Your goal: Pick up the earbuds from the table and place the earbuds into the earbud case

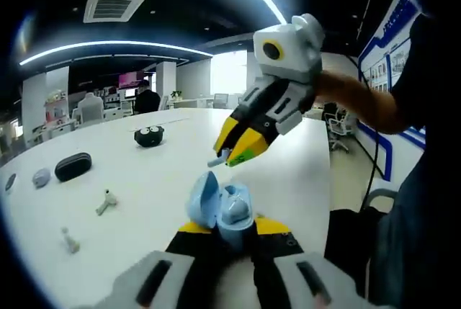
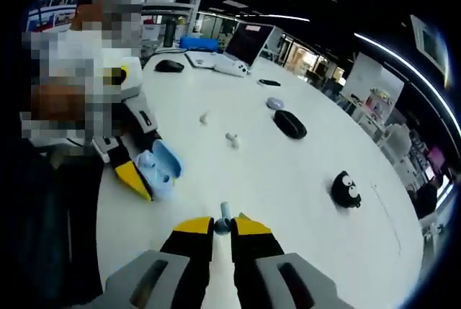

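My left gripper is shut on a light blue earbud case with its lid standing open. Just above the case hangs my right gripper, shut on a small pale earbud. In the right gripper view my right gripper pinches that earbud between its yellow tips, and the left gripper holds the open case to the left. Two more earbuds lie on the white table; they appear farther off in the right gripper view.
A black oval case, a small grey object and a black toy with eyes rest on the table. A laptop and a mouse sit at the far end. A person's arm reaches in from the right.
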